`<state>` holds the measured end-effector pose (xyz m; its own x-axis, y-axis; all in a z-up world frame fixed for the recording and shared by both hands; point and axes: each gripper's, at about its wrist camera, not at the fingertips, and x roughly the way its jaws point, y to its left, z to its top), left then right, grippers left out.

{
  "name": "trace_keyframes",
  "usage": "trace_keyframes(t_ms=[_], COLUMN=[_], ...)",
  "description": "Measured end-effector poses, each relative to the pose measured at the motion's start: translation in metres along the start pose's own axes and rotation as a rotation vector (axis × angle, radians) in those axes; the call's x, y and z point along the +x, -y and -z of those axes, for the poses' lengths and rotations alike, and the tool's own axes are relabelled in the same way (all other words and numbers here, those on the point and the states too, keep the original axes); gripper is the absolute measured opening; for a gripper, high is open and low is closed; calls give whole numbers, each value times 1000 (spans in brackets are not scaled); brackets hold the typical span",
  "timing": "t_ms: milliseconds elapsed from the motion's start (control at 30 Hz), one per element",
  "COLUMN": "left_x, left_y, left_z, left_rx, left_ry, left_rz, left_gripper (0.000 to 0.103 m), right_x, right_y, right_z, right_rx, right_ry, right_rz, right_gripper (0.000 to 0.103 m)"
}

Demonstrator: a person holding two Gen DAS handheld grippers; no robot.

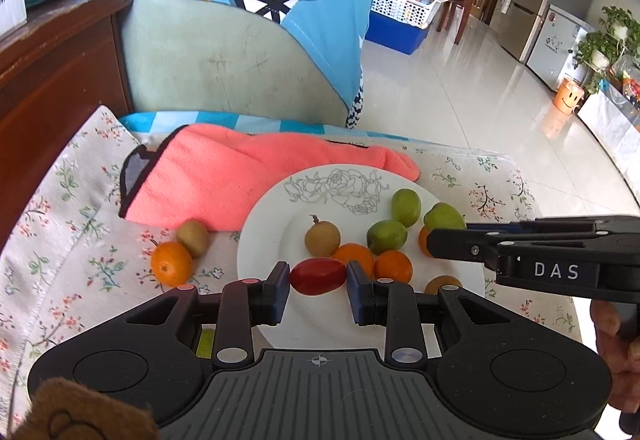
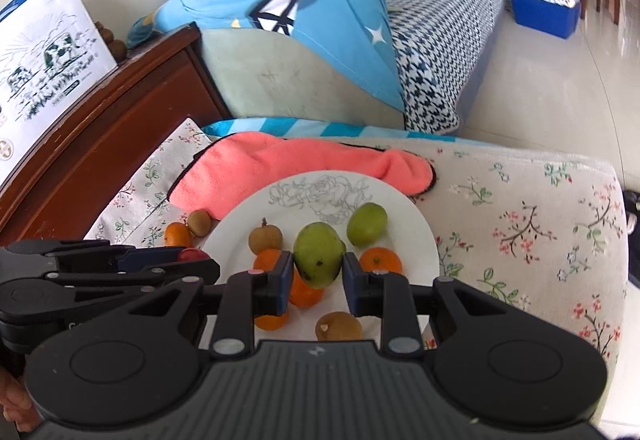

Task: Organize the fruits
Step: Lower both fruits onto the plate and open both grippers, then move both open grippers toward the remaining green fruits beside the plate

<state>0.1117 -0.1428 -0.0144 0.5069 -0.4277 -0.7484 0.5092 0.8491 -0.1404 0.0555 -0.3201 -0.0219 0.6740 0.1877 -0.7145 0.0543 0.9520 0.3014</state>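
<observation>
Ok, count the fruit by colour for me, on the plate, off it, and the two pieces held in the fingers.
Orange fruit: 5
Green fruit: 3
Brown fruit: 3
Red fruit: 1
Total: 12

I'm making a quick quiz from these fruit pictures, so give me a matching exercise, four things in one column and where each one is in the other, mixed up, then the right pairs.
Things:
1. red tomato
2. green mango
3. pink towel
4. orange beside a kiwi

Places:
A. on the flowered cloth, off the plate
B. between the left gripper fingers
C. behind the plate, lying flat on the cloth
D. between the right gripper fingers

Pairs: 1-B, 2-D, 3-C, 4-A
</observation>
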Motion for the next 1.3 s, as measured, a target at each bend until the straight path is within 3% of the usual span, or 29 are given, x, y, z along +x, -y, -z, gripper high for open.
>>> trace_keyframes(t_ms=[167, 233, 467, 767, 1033, 1300], left_x=[-1, -4, -37, -67, -78, -76], left_y=[1, -1, -26, -66, -87, -95], left_z=[-2, -5, -17, -9, 0, 14], left_rx=[-17, -39, -142, -187, -187, -133], left_ry=[6, 11, 56, 43, 36, -3], left_rz=[6, -2, -45, -183, -211, -217], left_gripper=[33, 44, 62, 62, 62, 62], right_x=[-1, -3, -12, -14, -1, 16], right_y=[5, 6, -1, -35, -73, -95], right_z=[0, -1, -5, 1, 17, 26], right_rx=[43, 58, 58, -29, -158, -189], right_ry=[6, 16, 49, 35, -13, -41], right_rz=[0, -7, -39, -119, -187, -221], right_gripper=[29, 29, 29, 29, 29, 29])
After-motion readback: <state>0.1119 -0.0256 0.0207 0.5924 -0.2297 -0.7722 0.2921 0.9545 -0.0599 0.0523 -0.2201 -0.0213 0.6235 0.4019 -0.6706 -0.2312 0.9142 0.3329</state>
